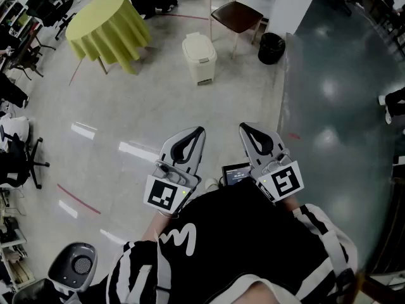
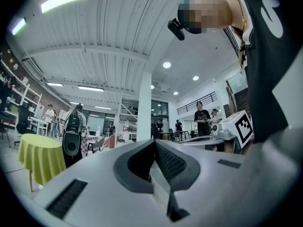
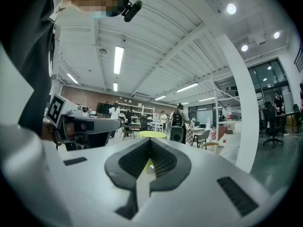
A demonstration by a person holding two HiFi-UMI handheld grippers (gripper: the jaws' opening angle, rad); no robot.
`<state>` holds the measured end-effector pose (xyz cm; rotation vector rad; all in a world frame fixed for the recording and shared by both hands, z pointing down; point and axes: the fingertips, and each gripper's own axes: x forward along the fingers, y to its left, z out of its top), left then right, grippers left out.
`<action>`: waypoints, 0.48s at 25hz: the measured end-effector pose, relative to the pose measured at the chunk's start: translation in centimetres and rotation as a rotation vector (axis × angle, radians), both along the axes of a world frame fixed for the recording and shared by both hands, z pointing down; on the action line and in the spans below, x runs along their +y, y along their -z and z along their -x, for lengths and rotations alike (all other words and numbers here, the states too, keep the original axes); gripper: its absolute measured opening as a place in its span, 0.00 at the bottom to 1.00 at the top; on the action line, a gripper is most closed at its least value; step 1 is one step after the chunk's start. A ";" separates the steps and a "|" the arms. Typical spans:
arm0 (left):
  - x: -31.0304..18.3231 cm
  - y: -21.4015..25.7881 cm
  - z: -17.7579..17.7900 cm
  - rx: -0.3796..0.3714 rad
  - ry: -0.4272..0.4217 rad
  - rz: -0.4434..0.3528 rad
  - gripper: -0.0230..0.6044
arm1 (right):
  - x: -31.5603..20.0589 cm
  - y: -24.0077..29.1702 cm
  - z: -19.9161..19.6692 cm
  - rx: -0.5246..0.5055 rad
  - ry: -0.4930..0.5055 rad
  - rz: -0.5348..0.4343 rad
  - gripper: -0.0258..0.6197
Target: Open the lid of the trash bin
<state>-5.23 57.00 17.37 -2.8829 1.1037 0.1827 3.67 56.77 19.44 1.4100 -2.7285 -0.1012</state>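
I wear a black top [image 1: 253, 239] with white-striped sleeves [image 1: 323, 233]; my grey left gripper [image 1: 200, 132] and right gripper [image 1: 243, 127] carry black-and-white marker cubes [image 1: 163, 195].

A round table under a yellow-green cloth [image 1: 109, 25] stands on the grey floor [image 1: 126, 119] at the far left. A wooden chair with a brown seat [image 1: 235, 14] stands further right, and a black round container [image 1: 272, 48] is just beside it. A black office chair [image 1: 19, 154] sits at the left edge. A red line [image 1: 79, 198] crosses the floor. A glass partition [image 1: 342, 94] runs along the right. In the left gripper view, a white column [image 2: 144, 105] rises, and people [image 2: 201, 117] stand far behind it.
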 end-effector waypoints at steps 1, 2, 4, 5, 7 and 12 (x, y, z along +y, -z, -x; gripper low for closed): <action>0.0 0.0 0.1 -0.001 -0.001 0.003 0.05 | 0.0 0.1 0.0 0.002 -0.004 -0.002 0.05; 0.0 0.0 0.2 -0.001 -0.001 0.005 0.05 | 0.0 0.1 0.1 0.003 -0.008 -0.004 0.05; -0.1 0.2 0.3 0.000 -0.004 0.006 0.05 | -0.1 0.2 0.3 0.002 -0.012 -0.006 0.05; -0.2 0.2 0.3 0.001 -0.005 0.005 0.05 | -0.2 0.2 0.4 0.000 -0.011 -0.008 0.05; -0.4 0.3 0.4 0.003 -0.004 0.006 0.05 | -0.3 0.2 0.4 -0.004 -0.007 -0.013 0.05; -0.2 0.1 0.7 0.012 -0.005 0.006 0.05 | 0.0 -0.2 0.6 0.002 -0.005 0.001 0.05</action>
